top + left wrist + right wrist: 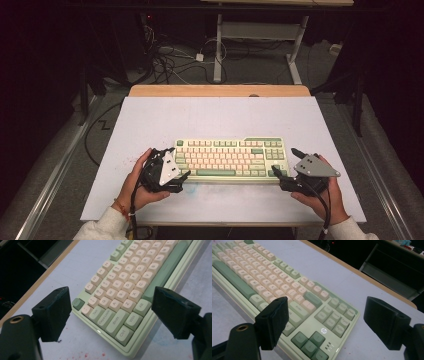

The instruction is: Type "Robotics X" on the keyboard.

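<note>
A: Near edge first. Which tools are in hand, and how do their jaws stand?

B: Left gripper [176,170] at the near left, right gripper [285,162] at the near right, each held in one hand. Both sets of jaws stand wide apart and grip nothing; in each gripper view the two black jaws frame bare space with keys beyond.

A: Where does the keyboard lie?

B: The keyboard [230,159] rests flat on the grey board [150,120], toward its near half, between the two grippers. Its long axis runs left to right, parallel to the near edge.

A: Which way from each tool?

B: Its left end lies just right of the left gripper; the left gripper view looks at the Ctrl corner [123,335], close ahead between the jaws. Its right end lies just left of the right gripper; the right gripper view looks at the arrow keys [308,341] and the right rim. Each gripper is nearest its own end, about equally close.

A: What does the coming move turn on?

B: Probably a two-ended grasp: each gripper would close inward along the long axis, so the short ends must sit squarely between the open jaws.

A: And farther off?

B: The wooden table edge [220,90], then dark floor with cables [170,60].
</note>
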